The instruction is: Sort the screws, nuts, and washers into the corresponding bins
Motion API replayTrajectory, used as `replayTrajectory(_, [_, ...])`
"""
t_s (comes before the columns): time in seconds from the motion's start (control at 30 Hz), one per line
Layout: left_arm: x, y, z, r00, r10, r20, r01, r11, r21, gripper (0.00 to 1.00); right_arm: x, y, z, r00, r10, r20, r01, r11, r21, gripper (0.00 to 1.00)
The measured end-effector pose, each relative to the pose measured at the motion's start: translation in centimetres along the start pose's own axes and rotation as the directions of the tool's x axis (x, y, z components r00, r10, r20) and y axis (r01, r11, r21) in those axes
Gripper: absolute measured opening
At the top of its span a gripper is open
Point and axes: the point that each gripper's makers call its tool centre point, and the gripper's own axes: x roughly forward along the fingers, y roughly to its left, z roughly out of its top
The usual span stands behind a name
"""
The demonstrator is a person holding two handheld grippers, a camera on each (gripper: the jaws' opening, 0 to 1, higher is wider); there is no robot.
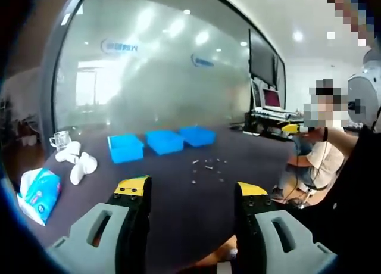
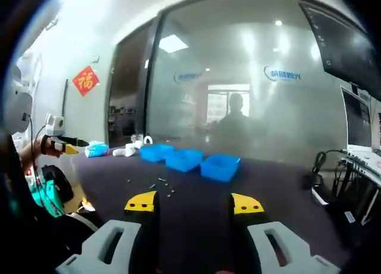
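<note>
Holding both tools up over the near edge of the table (image 1: 178, 208), nothing in either. Left tool (image 1: 193, 193) has jaws wide apart, yellow tips up, empty. Right tool (image 2: 193, 204) same: jaws spread, empty, well short of the parts.

Hardware (image 1: 208, 167) lies loose in a small scatter on the dark table, mid-surface, in front of the bins; too small to tell screws from nuts or washers. In right gripper view the same scatter (image 2: 162, 186) sits just beyond the left jaw tip.

Three blue bins in a row behind the scatter: left bin (image 1: 125, 148), mid bin (image 1: 165, 141), right bin (image 1: 197, 135). Can't tell what's inside them. Right gripper view shows the row (image 2: 187, 159) too.

Far left of the table: tissue pack (image 1: 39, 193), white controllers (image 1: 77, 161), glass mug (image 1: 59, 140). Frosted glass wall (image 1: 161, 71) w/ blue logos behind. Person seated (image 1: 315, 161) at the right end of the table, monitors (image 1: 265, 77) beyond. Red paper ornament (image 2: 86, 80) on the wall in right gripper view.
</note>
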Motion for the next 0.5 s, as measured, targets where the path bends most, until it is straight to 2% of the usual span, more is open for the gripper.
replayTrajectory(0.1, [0.1, -0.1, -0.2, 1.0, -0.004, -0.011, 0.004, 1.0, 0.004, 0.54, -0.3, 0.3, -0.3, 1.0, 0.009, -0.022, -0.009, 1.0, -0.013, 0.43])
replayTrajectory(0.23, [0.1, -0.2, -0.4, 1.0, -0.007, -0.024, 0.008, 1.0, 0.01, 0.54, -0.6, 1.2, -1.1, 0.995, 0.056, -0.078, -0.058, 0.998, -0.02, 0.43])
replayTrajectory(0.4, [0.1, -0.2, -0.5, 1.0, -0.009, -0.025, 0.009, 1.0, 0.009, 0.54, -0.4, 1.2, -0.6, 0.993, 0.083, -0.085, -0.083, 0.997, 0.012, 0.43])
replayTrajectory(0.5, [0.2, -0.2, -0.5, 1.0, -0.01, -0.024, 0.01, 1.0, 0.007, 0.54, -0.1, 1.1, 0.0, 0.992, 0.092, -0.085, -0.092, 0.996, 0.003, 0.43])
